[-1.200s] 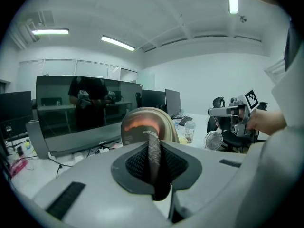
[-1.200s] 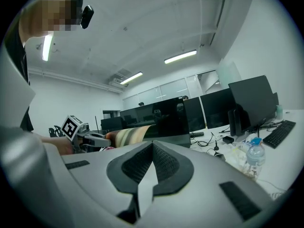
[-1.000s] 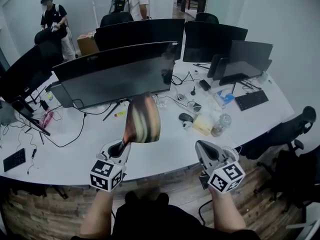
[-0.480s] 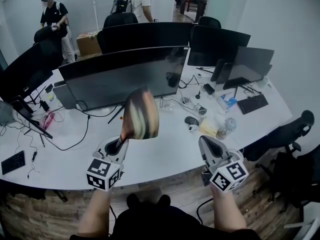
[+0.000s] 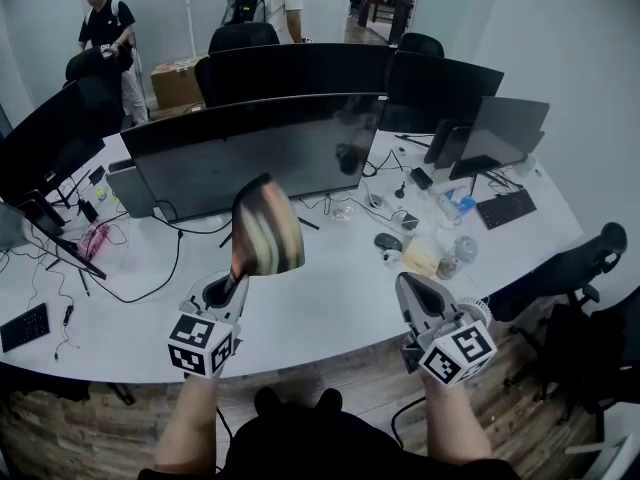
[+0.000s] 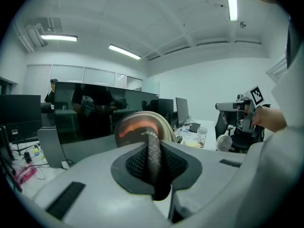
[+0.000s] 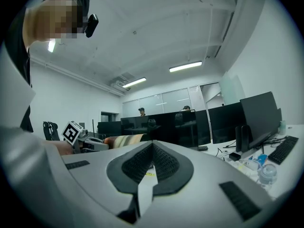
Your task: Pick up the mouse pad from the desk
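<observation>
The mouse pad (image 5: 262, 230), with a brown and striped print, hangs curled and upright in the air above the white desk (image 5: 330, 298). My left gripper (image 5: 238, 278) is shut on its lower edge. In the left gripper view the pad's dark edge (image 6: 153, 148) runs between the pads and its curved top (image 6: 137, 125) rises beyond them. My right gripper (image 5: 405, 286) hovers over the desk's front edge, shut with nothing in it; its pads meet at the tip (image 7: 152, 148). The right gripper view also shows the pad (image 7: 126, 139) and the left gripper (image 7: 90, 145) off to the left.
A wide curved monitor (image 5: 250, 153) stands behind the pad, with more monitors (image 5: 440, 83) at the back right. A mouse (image 5: 387, 240), a yellow packet (image 5: 422, 256), a bottle (image 5: 460, 253) and a keyboard (image 5: 510, 208) lie at the right. People (image 5: 105, 38) stand far back.
My left gripper has carried the mouse pad to the left, and the pad has turned more edge-on. The right gripper has shifted only slightly.
</observation>
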The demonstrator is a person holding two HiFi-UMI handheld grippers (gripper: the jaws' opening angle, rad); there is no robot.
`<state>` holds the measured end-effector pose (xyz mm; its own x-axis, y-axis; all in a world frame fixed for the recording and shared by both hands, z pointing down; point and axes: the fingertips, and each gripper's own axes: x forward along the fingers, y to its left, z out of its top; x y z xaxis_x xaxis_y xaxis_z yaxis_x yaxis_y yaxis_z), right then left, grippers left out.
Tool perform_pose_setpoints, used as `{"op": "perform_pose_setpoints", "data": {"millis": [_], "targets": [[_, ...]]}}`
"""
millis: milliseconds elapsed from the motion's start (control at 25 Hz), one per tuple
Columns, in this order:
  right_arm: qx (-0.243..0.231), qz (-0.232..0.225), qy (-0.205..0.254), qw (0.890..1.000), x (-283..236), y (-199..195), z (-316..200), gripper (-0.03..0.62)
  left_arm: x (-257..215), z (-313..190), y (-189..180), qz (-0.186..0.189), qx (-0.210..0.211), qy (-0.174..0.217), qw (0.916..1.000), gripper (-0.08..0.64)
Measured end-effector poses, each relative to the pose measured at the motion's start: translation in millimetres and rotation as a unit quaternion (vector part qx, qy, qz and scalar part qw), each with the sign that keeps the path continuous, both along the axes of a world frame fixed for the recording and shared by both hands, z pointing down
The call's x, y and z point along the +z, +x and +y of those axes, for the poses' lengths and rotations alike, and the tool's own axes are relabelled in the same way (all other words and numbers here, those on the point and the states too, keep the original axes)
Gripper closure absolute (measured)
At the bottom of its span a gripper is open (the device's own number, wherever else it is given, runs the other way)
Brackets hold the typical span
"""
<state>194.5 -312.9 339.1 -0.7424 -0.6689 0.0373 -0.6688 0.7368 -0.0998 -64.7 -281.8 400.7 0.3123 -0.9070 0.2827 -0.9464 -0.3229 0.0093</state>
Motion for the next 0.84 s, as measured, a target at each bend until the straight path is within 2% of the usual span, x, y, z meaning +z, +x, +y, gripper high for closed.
{"op": "perform_pose_setpoints", "data": {"millis": [840], "targets": [[0.002,-0.004,-0.004,1.000,3.0,-2.9,-1.3,0.589,-6.2,-0.5,5.3,-0.006,0.018,0.008,0.9998,0.525]]}}
